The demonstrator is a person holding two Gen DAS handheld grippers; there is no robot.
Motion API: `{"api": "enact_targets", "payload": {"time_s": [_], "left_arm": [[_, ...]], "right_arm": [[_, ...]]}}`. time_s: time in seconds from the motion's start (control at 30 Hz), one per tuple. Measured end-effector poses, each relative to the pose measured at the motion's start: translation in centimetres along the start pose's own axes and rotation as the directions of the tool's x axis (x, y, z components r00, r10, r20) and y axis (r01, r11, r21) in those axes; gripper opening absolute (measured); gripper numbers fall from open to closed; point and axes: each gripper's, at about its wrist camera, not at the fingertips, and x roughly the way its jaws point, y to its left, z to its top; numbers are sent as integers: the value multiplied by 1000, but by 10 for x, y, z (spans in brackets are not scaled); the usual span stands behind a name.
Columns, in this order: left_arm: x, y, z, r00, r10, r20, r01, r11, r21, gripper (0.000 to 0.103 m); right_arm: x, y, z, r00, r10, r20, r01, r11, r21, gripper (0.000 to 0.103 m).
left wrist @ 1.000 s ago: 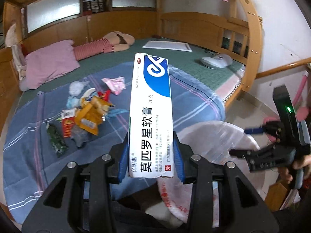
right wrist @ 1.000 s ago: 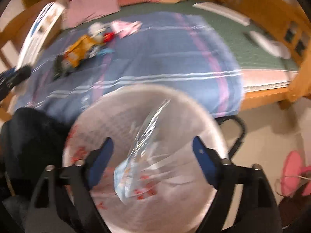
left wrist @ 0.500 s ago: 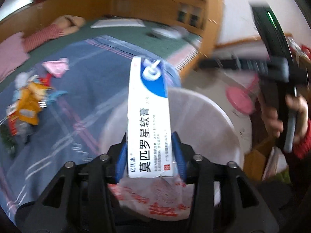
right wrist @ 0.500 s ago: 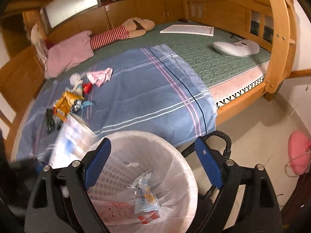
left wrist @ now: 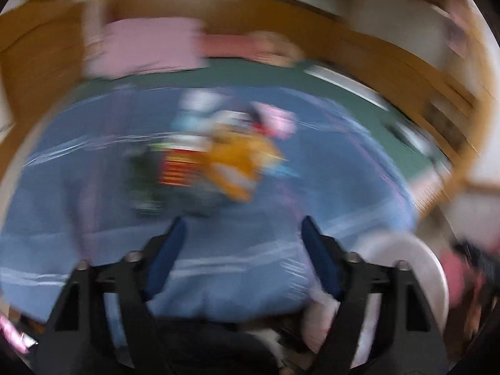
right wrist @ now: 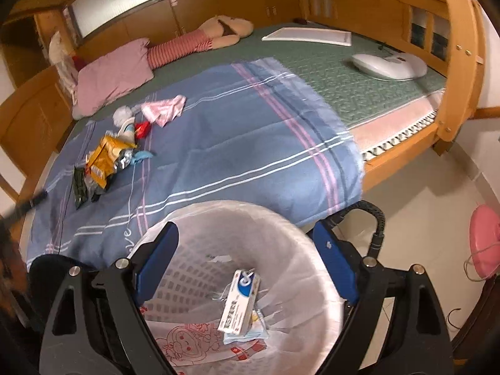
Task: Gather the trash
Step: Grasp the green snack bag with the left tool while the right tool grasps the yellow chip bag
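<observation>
The white-and-blue ointment box [right wrist: 239, 301] lies inside the white lined bin [right wrist: 281, 218], on top of a clear wrapper. My right gripper [right wrist: 245, 265] is open and empty, just above the bin. My left gripper [left wrist: 243, 250] is open and empty; its view is badly blurred and faces the trash pile [left wrist: 218, 162] on the blue blanket. The pile also shows in the right wrist view [right wrist: 106, 159]: an orange packet, a dark green wrapper, red and white bits, a pink cloth [right wrist: 162, 109].
The blue striped blanket [right wrist: 250, 143] covers the near part of a wooden bed [right wrist: 453, 72] with a green mat. A pink pillow [right wrist: 115, 75], a doll, a white board and a white device [right wrist: 387, 65] lie further back. A pink object [right wrist: 484, 237] lies on the floor at right.
My left gripper has opened and let go of the ointment box, which now lies in the bin. The left gripper has swung away from the bin toward the trash pile.
</observation>
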Motion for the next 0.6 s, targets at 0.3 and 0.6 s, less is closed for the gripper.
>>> {"api": "enact_targets", "payload": {"time_s": [0.3,0.6], "left_arm": [[59,117,32,962,261,-80,-271,951,-151,67],[69,148,18,965,226,-131,-252,935,-250,77]], "right_arm": [[57,106,47,993,109,-39,-113,988,-106,86],[160,263,108,991,132,-36,-136,942,-308,86]]}}
